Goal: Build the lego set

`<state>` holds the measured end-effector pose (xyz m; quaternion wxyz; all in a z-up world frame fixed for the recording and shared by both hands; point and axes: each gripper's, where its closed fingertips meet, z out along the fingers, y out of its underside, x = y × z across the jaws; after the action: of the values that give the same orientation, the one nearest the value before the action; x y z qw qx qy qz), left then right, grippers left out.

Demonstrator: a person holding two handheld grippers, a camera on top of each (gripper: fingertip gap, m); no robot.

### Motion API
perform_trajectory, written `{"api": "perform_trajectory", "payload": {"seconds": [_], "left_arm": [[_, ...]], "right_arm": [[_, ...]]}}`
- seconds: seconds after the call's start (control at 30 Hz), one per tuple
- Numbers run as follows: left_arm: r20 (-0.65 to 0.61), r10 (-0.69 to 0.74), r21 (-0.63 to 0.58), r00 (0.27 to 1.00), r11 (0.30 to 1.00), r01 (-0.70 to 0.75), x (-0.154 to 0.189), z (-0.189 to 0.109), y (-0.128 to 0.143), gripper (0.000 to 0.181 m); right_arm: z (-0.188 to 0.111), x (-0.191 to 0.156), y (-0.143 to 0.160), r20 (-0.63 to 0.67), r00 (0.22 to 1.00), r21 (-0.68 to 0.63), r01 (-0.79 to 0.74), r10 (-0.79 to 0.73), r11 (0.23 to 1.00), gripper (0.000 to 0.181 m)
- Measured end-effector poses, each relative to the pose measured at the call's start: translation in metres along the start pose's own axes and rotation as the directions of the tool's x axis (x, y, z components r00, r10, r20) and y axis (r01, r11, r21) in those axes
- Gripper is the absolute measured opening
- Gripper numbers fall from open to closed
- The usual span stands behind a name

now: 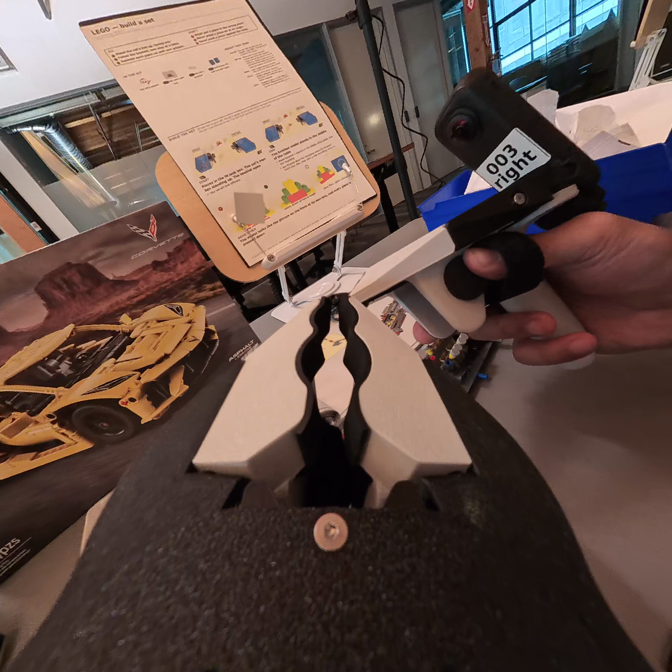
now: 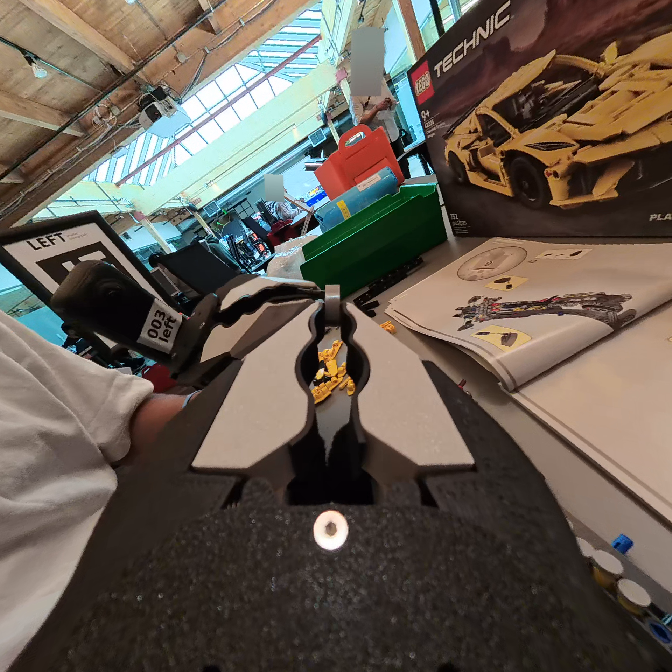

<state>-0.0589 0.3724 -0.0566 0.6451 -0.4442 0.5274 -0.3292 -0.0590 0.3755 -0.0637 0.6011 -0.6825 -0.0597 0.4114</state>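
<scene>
Pinching grey piece [image 2: 332, 303]: right claw [image 2: 332, 309] tips.

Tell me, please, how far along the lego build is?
Early. Done: booklet lies open and loose yellow pieces are tipped out on the table. In hand: the right gripper pinches a small grey piece. Left: no assembled model shows.

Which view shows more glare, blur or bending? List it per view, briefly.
Left wrist view: strong wide-angle bending, the instruction sheet leans; windows top right blown out; the set box is sharp, the gripper base near the lens is soft.
Right wrist view: skylights glare bright; white sleeve blurred at left; the open booklet stays legible; edges curve.
</scene>
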Motion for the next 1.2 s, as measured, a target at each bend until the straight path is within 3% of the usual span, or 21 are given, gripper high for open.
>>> {"api": "perform_trajectory", "payload": {"seconds": [0.37,0.67,0.77,0.87,0.97,1.1,1.2], "left_arm": [[0.07,0.096,-0.061,0.993,0.994,-0.092,-0.003,0.001,0.009,0.004],[0.036,0.043,-0.077,0.998,0.996,-0.04,-0.001,0.002,0.016,0.004],[0.016,0.007,-0.056,1.0,0.998,-0.006,0.0,0.001,0.013,0.004],[0.016,0.065,-0.004,0.998,0.998,-0.065,0.0,-0.003,0.005,0.004],[0.0,0.069,-0.007,0.998,0.998,-0.069,0.001,-0.003,0.006,0.004],[0.008,0.157,-0.095,0.988,0.983,-0.155,0.001,0.0,0.018,0.004],[-0.036,0.126,-0.165,0.991,0.978,-0.13,0.004,0.002,0.03,0.004]], "right_arm": [[0.002,0.007,0.005,-0.057,0.997,-0.033,0.043,-0.045,0.999,0.006],[0.001,0.011,0.009,-0.081,0.995,-0.062,0.05,-0.055,0.997,0.007],[0.001,0.009,0.008,-0.053,0.998,-0.05,0.022,-0.025,0.998,0.007],[0.001,0.0,0.006,0.029,0.998,-0.031,-0.046,0.047,0.998,0.007],[0.001,0.001,0.007,0.018,1.0,-0.047,-0.024,0.025,0.999,0.007],[0.001,0.01,0.014,-0.048,0.998,-0.095,0.028,-0.033,0.995,0.007],[0.0,0.018,0.02,-0.108,0.986,-0.152,0.107,-0.124,0.983,0.006]]}}
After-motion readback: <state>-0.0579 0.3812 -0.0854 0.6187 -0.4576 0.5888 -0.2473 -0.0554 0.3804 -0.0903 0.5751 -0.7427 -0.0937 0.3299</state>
